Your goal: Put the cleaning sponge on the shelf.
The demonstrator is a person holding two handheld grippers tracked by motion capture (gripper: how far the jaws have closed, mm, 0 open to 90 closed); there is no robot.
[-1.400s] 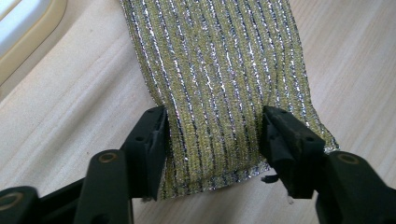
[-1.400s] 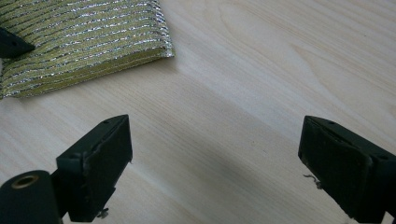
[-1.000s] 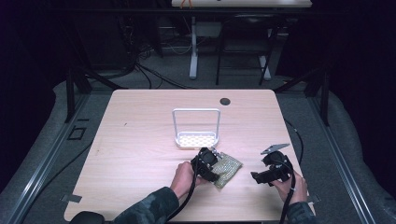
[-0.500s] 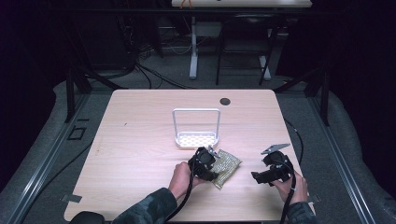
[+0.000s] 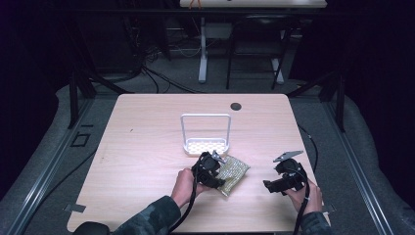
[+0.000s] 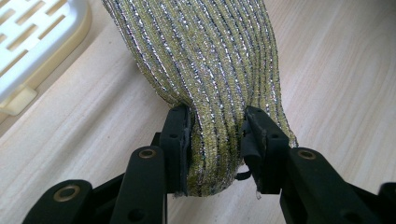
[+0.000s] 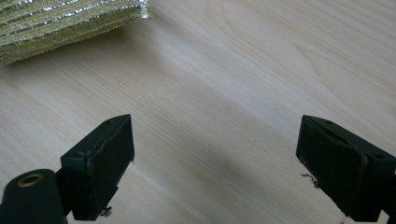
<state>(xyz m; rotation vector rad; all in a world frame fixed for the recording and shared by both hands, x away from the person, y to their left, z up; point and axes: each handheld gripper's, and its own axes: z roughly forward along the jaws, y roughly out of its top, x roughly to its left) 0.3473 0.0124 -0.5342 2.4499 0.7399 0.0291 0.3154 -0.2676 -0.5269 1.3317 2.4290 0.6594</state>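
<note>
A yellow-green cloth with silver threads (image 5: 233, 171) lies on the wooden table, just in front of a white rack (image 5: 205, 145). My left gripper (image 5: 214, 172) is shut on the near edge of the cloth (image 6: 219, 93), which bunches between its two black fingers (image 6: 177, 144). My right gripper (image 5: 270, 186) is held to the right of the cloth, low over bare wood, its jaws wide apart and empty (image 7: 215, 168). A corner of the cloth (image 7: 70, 23) shows at the top left of the right gripper view.
The white rack (image 6: 32, 46) has a slotted base and a tall hoop handle; it stands mid-table, close behind the cloth. A small dark round hole (image 5: 236, 106) sits near the table's far edge. Bare wood (image 5: 142, 147) spreads to the left.
None of note: both hands and the cloth stay where they were.
</note>
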